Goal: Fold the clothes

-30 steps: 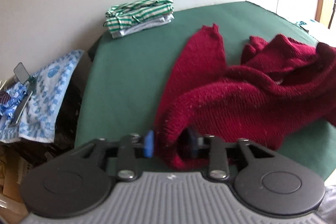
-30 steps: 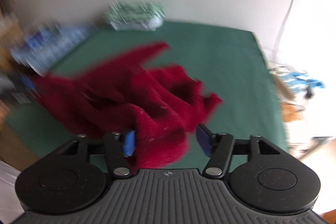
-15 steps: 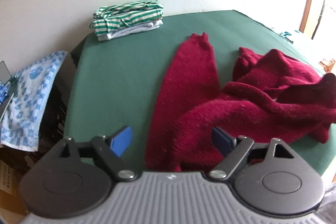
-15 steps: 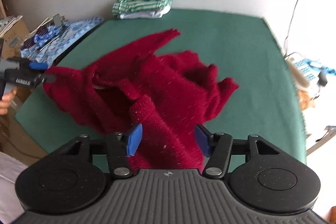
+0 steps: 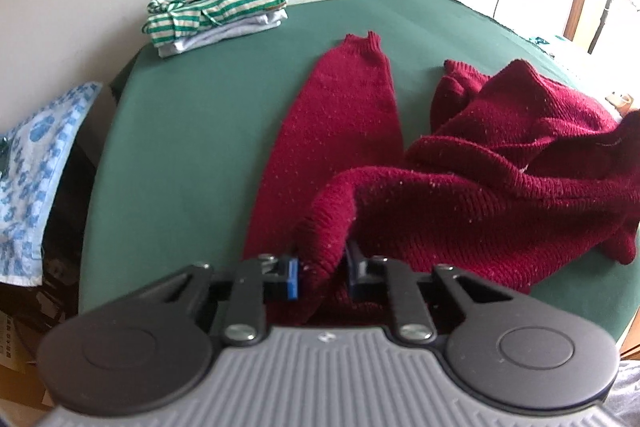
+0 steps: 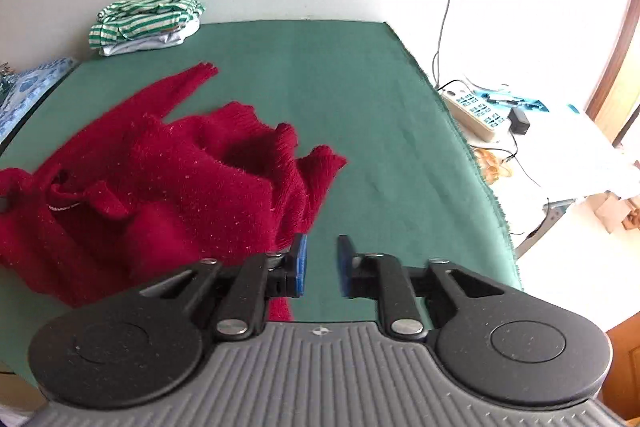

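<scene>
A dark red knitted sweater [image 5: 480, 187] lies crumpled on the green table [image 5: 200, 147], with one sleeve [image 5: 348, 107] stretched flat toward the far wall. My left gripper [image 5: 322, 273] is shut on a raised fold at the sweater's near edge, and red knit fills the space between its blue pads. In the right wrist view the sweater [image 6: 180, 179] is heaped left of my right gripper [image 6: 322, 263]. That gripper stands open by a narrow gap over bare green table [image 6: 360, 87], and the knit only brushes the outside of its left finger.
A folded stack topped by a green-and-white striped garment [image 5: 216, 11] sits at the table's far left corner [image 6: 144, 19]. A blue-and-white patterned cloth [image 5: 36, 167] hangs off to the left. Right of the table's edge lie a power strip [image 6: 476, 109] and cables.
My left gripper opened half a second ago and has shut again on a fold of the sweater. My right gripper has let the sweater go, narrowed its jaws and moved off to the right.
</scene>
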The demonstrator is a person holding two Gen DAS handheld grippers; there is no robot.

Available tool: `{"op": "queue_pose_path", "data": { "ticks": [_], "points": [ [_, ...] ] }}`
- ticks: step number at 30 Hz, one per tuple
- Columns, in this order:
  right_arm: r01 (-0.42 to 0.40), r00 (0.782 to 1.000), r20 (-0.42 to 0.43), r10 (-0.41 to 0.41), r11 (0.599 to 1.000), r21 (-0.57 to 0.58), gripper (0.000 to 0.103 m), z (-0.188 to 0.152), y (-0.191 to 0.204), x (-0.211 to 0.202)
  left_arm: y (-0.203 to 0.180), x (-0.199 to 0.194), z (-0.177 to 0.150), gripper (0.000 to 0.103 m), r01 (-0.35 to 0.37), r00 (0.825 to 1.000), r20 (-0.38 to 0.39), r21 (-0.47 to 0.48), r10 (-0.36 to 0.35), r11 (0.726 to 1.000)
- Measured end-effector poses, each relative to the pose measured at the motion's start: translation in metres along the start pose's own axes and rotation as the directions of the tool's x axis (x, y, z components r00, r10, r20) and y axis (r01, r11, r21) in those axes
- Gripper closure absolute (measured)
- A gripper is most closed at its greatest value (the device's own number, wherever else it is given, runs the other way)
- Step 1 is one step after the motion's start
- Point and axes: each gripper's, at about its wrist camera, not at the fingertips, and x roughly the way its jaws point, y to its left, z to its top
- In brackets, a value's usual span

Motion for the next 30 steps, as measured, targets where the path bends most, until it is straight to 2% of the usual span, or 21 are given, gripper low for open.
{"op": "queue_pose_path", "data": {
  "ticks": [1, 3, 4, 8, 10, 13, 14, 15, 18, 20, 21, 22, 23, 24, 25, 28, 30],
  "points": [
    [-0.064, 0.998, 0.003, 0.065, 0.998, -0.022, 0.079, -0.002, 0.003, -0.011, 0.0, -0.001, -0.002, 0.085, -0.002, 1.0, 0.0, 0.003, 0.002, 1.0],
    [-0.178, 0.984, -0.016, 0.177, 0.978, -0.112, 0.069, -0.012, 0.016, -0.03, -0.002, -0.001, -0.005, 0.085, -0.01, 1.0, -0.002, 0.015, 0.01, 1.0],
    [-0.205, 0.979, -0.046, 0.2, 0.964, -0.169, 0.067, -0.017, 0.026, -0.035, -0.003, -0.001, -0.006, 0.085, -0.015, 1.0, -0.003, 0.022, 0.015, 1.0],
    [-0.24, 0.969, -0.141, 0.205, 0.921, -0.308, 0.066, -0.046, 0.054, -0.037, -0.003, 0.002, -0.009, 0.085, -0.02, 1.0, -0.005, 0.024, 0.02, 1.0],
    [-0.192, 0.975, -0.164, 0.149, 0.936, -0.294, 0.066, -0.055, 0.055, -0.022, -0.003, 0.006, -0.008, 0.085, -0.024, 1.0, -0.007, 0.024, 0.024, 0.999],
    [-0.119, 0.979, -0.195, 0.066, 0.954, -0.275, 0.078, -0.067, 0.057, -0.003, -0.003, 0.01, -0.007, 0.085, -0.033, 0.999, -0.003, 0.028, 0.034, 0.999],
    [-0.099, 0.982, -0.181, 0.05, 0.957, -0.271, 0.093, -0.067, 0.056, -0.003, -0.004, 0.01, -0.007, 0.087, -0.039, 0.999, 0.003, 0.032, 0.039, 0.999],
    [-0.078, 0.985, -0.168, 0.033, 0.96, -0.267, 0.103, -0.067, 0.056, -0.004, -0.004, 0.01, -0.007, 0.089, -0.044, 0.999, 0.007, 0.034, 0.044, 0.998],
    [-0.026, 0.994, -0.106, 0.003, 0.975, -0.221, 0.103, -0.063, 0.051, -0.014, -0.004, 0.005, -0.005, 0.092, -0.046, 0.999, 0.019, 0.001, 0.046, 0.999],
    [-0.044, 0.995, -0.101, 0.02, 0.97, -0.239, 0.103, -0.066, 0.055, -0.025, 0.001, -0.004, -0.002, 0.092, -0.034, 0.998, 0.05, -0.031, 0.036, 0.999],
    [-0.053, 0.995, -0.099, 0.029, 0.967, -0.247, 0.102, -0.067, 0.057, -0.031, 0.002, -0.008, -0.001, 0.092, -0.034, 0.997, 0.063, -0.038, 0.036, 0.999],
    [-0.062, 0.995, -0.097, 0.038, 0.965, -0.256, 0.086, -0.069, 0.059, -0.036, 0.003, -0.008, 0.0, 0.092, -0.037, 0.997, 0.066, -0.035, 0.04, 0.999],
    [-0.07, 0.994, -0.095, 0.047, 0.962, -0.265, 0.059, -0.07, 0.061, -0.041, 0.003, -0.007, -0.001, 0.092, -0.039, 0.997, 0.06, -0.027, 0.041, 0.999],
    [-0.079, 0.994, -0.093, 0.056, 0.959, -0.273, 0.049, -0.072, 0.062, -0.047, 0.002, -0.005, -0.002, 0.092, -0.041, 0.998, 0.052, -0.017, 0.042, 0.999],
    [-0.088, 0.994, -0.091, 0.064, 0.955, -0.282, 0.045, -0.073, 0.064, -0.052, 0.001, -0.003, -0.003, 0.092, -0.043, 0.998, 0.048, -0.005, 0.043, 0.999],
    [-0.074, 0.995, -0.093, 0.044, 0.933, -0.352, 0.05, -0.089, 0.082, -0.044, -0.004, -0.002, -0.007, 0.092, -0.049, 0.997, 0.062, 0.017, 0.048, 0.999],
    [0.008, 0.998, -0.062, -0.034, 0.921, -0.39, 0.053, -0.102, 0.092, -0.026, -0.008, -0.001, -0.009, 0.092, -0.056, 0.996, 0.075, 0.021, 0.054, 0.998]
  ]
}}
